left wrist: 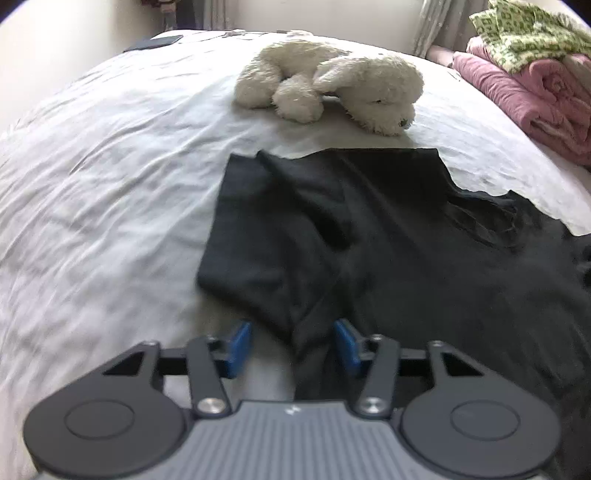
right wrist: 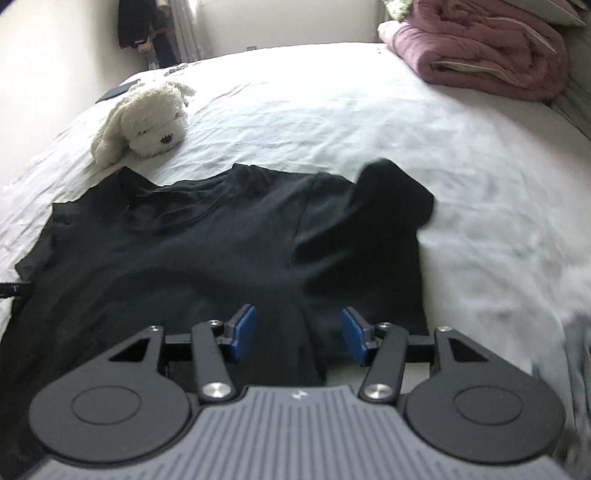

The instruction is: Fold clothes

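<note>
A black t-shirt [left wrist: 388,236] lies spread on the white bed sheet [left wrist: 103,184], collar toward the far side. Its left sleeve is folded in over the body. My left gripper [left wrist: 293,345] hangs over the shirt's near left edge, blue pads apart, a fold of black cloth lying between them without being pressed. In the right wrist view the same t-shirt [right wrist: 192,251] has its right sleeve flopped inward. My right gripper [right wrist: 299,334] stands open above the near right part of the shirt, cloth under the gap.
A white plush dog [left wrist: 332,88] lies just beyond the shirt; the plush dog [right wrist: 147,122] is at far left in the right view. A folded pink blanket [right wrist: 487,55] and a green-patterned cloth [left wrist: 532,33] sit at the far right. A dark flat object [left wrist: 155,42] lies at the far bed edge.
</note>
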A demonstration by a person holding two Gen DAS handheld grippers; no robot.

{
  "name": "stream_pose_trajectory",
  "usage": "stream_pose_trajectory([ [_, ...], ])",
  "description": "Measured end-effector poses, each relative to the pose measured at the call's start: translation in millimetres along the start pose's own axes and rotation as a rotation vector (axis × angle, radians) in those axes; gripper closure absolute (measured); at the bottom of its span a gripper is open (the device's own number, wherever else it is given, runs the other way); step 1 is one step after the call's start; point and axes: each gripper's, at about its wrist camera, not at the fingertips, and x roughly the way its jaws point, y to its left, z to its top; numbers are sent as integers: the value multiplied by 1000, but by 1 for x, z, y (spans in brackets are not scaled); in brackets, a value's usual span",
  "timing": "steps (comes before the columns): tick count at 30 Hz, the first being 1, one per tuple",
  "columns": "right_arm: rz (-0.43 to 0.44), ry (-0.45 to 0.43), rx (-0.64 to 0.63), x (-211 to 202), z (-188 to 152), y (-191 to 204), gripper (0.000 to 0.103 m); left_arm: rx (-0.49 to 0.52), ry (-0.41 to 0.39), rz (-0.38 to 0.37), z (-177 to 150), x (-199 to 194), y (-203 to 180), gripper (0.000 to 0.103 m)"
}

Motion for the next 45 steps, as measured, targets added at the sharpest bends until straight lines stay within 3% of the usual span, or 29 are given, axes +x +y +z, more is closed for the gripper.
stream_pose_trajectory([
  [5, -35, -13, -60, 36, 20, 5, 46, 26, -52, 21, 23, 6, -8, 43],
  [8, -23, -46, -67, 49, 40, -1, 46, 153, -122, 58, 42, 7, -22, 42],
  [11, -23, -69, -81, 63, 59, -6, 46, 233, -139, 58, 61, 19, -35, 41],
  [15, 13, -57, -154, 86, 81, -2, 46, 373, -163, -5, 80, 39, -51, 41],
  [18, 66, -32, -256, 101, 92, 1, 46, 503, -129, -51, 93, 59, -59, 30],
  [20, 110, -12, -308, 109, 99, -1, 46, 552, -79, -130, 103, 72, -58, 28],
  [26, 212, 31, -332, 129, 109, -19, 44, 631, -81, -250, 112, 101, -66, 26],
  [27, 220, 23, -323, 129, 107, -20, 47, 641, -93, -270, 108, 100, -67, 35],
  [28, 229, 13, -329, 127, 105, -20, 60, 650, -110, -291, 104, 98, -68, 58],
  [29, 238, 3, -351, 124, 101, -17, 70, 653, -120, -296, 102, 96, -69, 74],
  [30, 243, -4, -368, 120, 97, -15, 93, 655, -128, -297, 99, 94, -70, 96],
  [31, 241, -11, -373, 116, 94, -13, 93, 653, -133, -282, 98, 92, -73, 100],
  [36, 91, -128, -414, 92, 89, 4, 96, 593, -184, -213, 105, 81, -83, 102],
  [41, -87, -258, -438, 73, 105, 18, 96, 532, -250, -153, 130, 74, -100, 102],
  [45, -160, -245, -387, 85, 118, 11, 96, 489, -235, -100, 135, 97, -119, 101],
])
